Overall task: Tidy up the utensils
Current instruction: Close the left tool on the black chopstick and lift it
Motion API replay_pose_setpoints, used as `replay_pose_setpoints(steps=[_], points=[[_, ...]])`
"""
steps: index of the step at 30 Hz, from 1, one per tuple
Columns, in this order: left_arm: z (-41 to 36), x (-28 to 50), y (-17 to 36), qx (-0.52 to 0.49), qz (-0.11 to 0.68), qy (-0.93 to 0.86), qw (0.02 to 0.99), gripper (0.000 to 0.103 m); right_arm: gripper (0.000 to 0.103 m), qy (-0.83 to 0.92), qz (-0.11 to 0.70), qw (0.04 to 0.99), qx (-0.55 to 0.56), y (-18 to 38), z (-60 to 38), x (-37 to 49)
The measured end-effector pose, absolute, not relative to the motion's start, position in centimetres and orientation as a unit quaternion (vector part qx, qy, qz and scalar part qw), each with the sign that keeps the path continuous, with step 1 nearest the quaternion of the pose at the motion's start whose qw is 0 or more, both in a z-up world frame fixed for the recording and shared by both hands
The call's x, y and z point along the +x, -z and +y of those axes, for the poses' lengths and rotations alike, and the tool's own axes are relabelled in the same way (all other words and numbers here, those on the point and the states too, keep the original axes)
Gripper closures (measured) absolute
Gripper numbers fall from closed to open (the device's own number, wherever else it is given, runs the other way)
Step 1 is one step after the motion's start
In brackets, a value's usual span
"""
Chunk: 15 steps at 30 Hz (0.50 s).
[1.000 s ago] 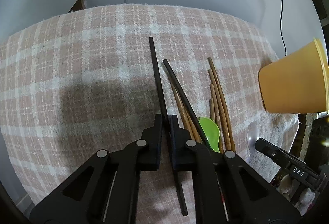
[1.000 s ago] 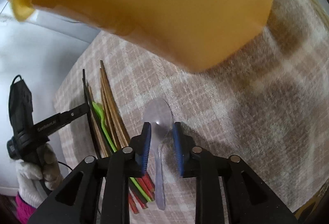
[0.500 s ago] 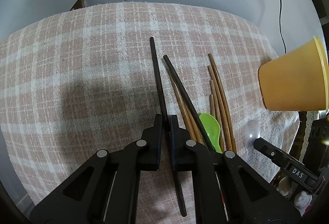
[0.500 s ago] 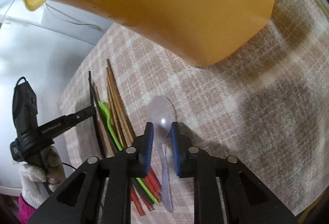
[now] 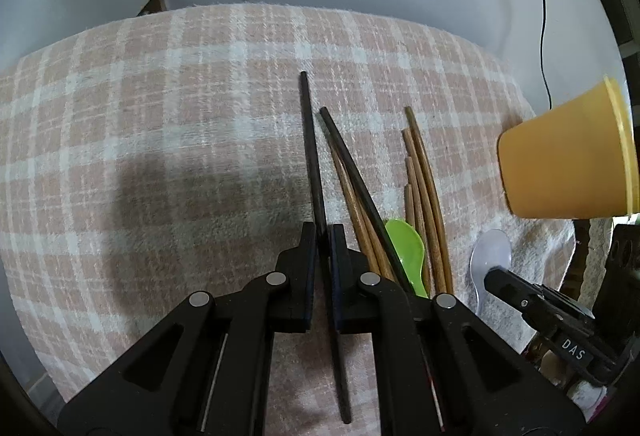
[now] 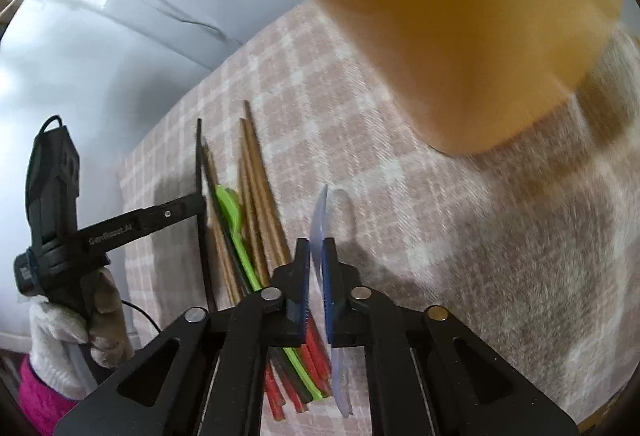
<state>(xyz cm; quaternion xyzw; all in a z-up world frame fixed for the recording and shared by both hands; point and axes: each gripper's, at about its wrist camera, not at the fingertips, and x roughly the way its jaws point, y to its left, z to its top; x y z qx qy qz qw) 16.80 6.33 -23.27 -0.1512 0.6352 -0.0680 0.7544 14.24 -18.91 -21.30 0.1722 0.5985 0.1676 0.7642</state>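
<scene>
Readable text, two items only.

1. Left wrist view: white capitals "DAS" on the black body of the right gripper [image 5: 496,278], at about 4 o'clock in the frame, near the lower right edge. Letters run tilted, following the slope of the gripper's arm. They may be part of a longer marking; the rest is not visible.

2. Right wrist view: pale lettering "GenRobot.AI" along the black finger arm of the left gripper [image 6: 200,200], at about 9 o'clock in the frame. The print is small and faint; the middle letters are soft, so this reading is partly uncertain.

No other legible labels, numbers or signs in either view.
</scene>
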Motion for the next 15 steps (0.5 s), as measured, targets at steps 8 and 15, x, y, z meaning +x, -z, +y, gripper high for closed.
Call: replay_pose_setpoints(steps=[8,15], points=[[8.7,15.0,19.5,-0.173,0.602,0.067,0.777,0.100,0.102,-0.193,0.571,0.783,0.152,18.5,-18.1,12.9],[8.6,13.2,14.2,-0.180,0.561,0.076,0.805,0.100,0.101,-0.216,0.540,0.800,0.147,14.6,-19.0,12.0]])
